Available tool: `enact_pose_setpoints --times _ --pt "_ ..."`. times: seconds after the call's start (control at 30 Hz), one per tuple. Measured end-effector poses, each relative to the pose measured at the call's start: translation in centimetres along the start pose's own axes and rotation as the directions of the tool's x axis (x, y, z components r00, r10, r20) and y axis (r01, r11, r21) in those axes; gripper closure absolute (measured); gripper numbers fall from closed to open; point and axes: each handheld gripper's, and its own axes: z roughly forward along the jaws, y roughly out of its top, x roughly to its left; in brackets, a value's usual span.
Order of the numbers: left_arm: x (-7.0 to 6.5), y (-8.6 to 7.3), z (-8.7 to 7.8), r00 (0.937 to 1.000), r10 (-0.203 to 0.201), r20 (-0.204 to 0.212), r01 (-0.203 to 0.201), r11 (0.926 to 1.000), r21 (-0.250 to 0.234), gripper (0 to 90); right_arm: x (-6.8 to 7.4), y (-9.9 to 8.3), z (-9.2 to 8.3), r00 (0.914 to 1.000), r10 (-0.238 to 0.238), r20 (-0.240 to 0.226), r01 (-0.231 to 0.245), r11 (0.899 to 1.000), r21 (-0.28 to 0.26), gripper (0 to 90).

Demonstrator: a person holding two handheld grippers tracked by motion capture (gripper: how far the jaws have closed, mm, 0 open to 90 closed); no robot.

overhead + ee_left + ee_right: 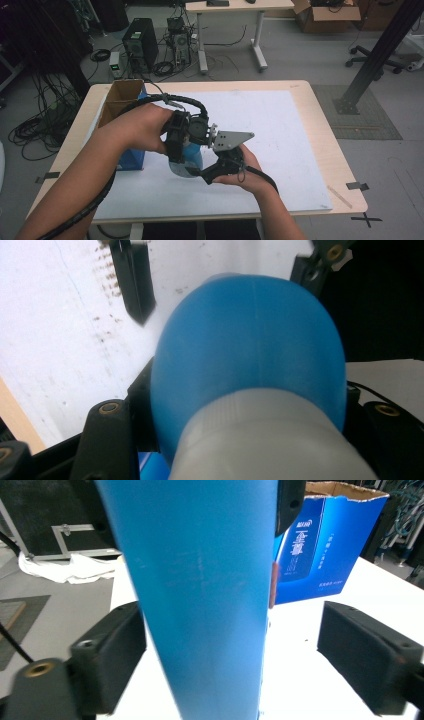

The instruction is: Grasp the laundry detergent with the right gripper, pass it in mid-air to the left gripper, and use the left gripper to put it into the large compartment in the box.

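Above the white mat (280, 130), the left gripper (181, 142) clamps a blue bottle (187, 160), its white cap (270, 440) sitting between the jaws. The right gripper (222, 162) is wide, its 2 jaws flanking the bottle untouching. A blue box (320, 545) stands just behind.

Bottle (250, 355): blue body, white ribbed cap (270, 440). Box (325, 550): blue panels with white printed lettering, plain brown cardboard at the open flaps. Left gripper (181, 135) and right gripper (220, 167): black, the latter topped by a grey plate (232, 139). Table (320, 125): pale wood rim, white mat (280, 130) faintly speckled brown.
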Motion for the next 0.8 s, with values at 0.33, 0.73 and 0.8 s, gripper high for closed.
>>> enact_pose_setpoints --times 0.33,0.73,0.8 --pt "0.8 0.2 0.1 0.9953 -0.09 0.036 0.089 0.9957 0.024 38.5 -0.5 -0.2 -1.8 0.9998 0.017 -0.001 -0.017 1.0 0.016 0.3" --pt "1.6 0.0 -0.2 0.9828 -0.182 0.029 0.18 0.9822 0.052 38.5 -2.3 1.0 -5.9 0.996 -0.025 0.086 0.01 0.987 0.162 0.4" --pt "1.9 0.0 -0.4 0.9762 -0.214 0.034 0.212 0.9755 0.059 38.5 -2.8 1.2 -6.5 0.9944 -0.032 0.1 0.011 0.979 0.206 0.5"
